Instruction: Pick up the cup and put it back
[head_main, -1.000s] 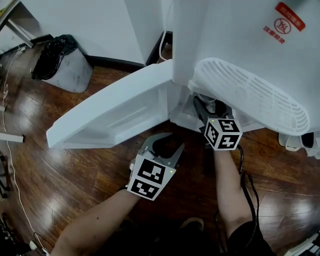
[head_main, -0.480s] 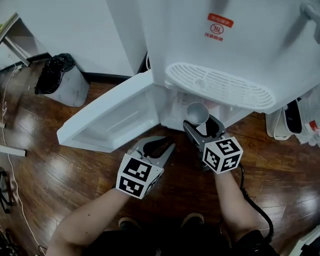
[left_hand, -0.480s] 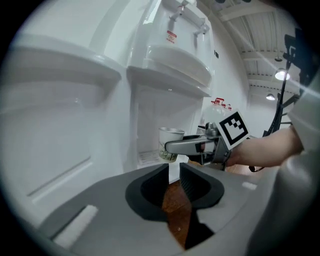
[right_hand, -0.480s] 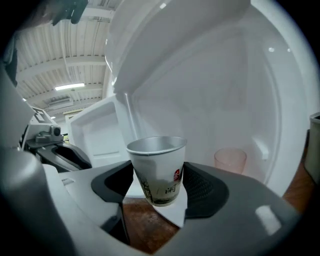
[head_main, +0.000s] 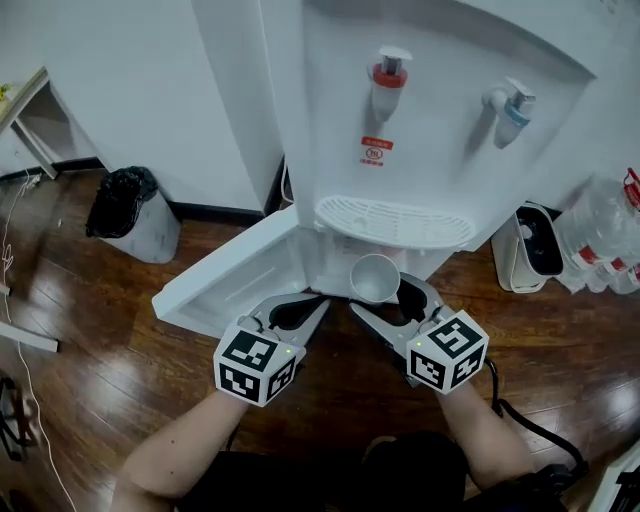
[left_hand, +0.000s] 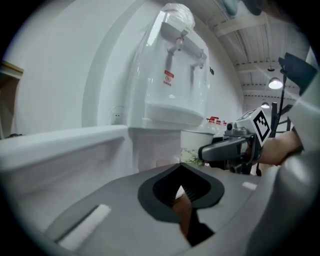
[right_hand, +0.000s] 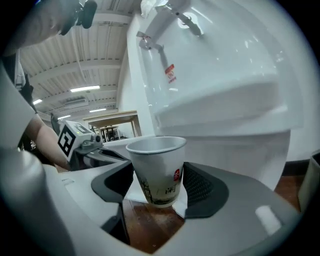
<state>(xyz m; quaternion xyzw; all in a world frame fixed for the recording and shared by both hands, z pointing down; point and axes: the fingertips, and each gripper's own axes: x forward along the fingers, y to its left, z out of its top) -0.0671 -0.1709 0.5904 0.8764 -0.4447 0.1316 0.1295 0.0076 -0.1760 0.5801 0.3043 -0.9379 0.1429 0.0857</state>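
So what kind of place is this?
Probably an office water corner: a water dispenser with a red tap and blue tap, big water bottles nearby, and a bin with a black bag on the wooden floor.

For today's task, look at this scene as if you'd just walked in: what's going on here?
A person stands at a water dispenser with a gripper in each hand. The right gripper is shut on a paper cup, holding it upright off the floor, in front of the dispenser and lower than its drip tray. The left gripper is shut and empty, beside it. The dispenser's lower cabinet door stands open.
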